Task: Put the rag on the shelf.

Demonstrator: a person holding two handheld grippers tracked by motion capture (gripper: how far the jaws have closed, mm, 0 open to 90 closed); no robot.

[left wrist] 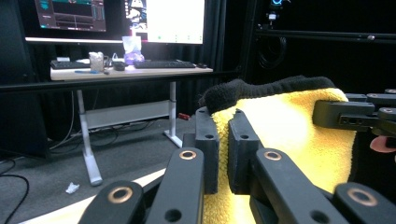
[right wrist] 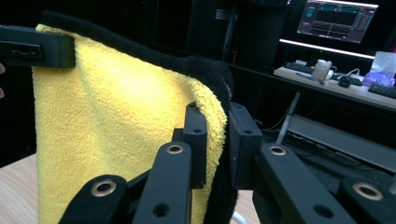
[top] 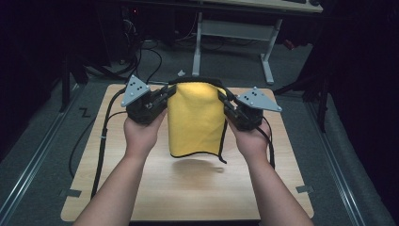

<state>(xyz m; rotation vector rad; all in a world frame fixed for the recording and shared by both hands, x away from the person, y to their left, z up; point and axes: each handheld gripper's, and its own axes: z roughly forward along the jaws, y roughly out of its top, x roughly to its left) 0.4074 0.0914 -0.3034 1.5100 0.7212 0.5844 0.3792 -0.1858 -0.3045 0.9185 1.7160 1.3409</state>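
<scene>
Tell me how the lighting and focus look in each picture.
High view: table lit, surroundings dark, the yellow cloth casting a soft shadow below. Left gripper view: monitor blown out white. Right gripper view: cloth sharp, near tongs slightly soft.

A light wooden table top (top: 188, 197) sits on grey carpet (top: 42, 155). Behind it stands a white-legged desk (left wrist: 130, 71) bearing a keyboard (left wrist: 163, 64), monitors (left wrist: 175, 21) and a tissue box (right wrist: 384, 65).
</scene>
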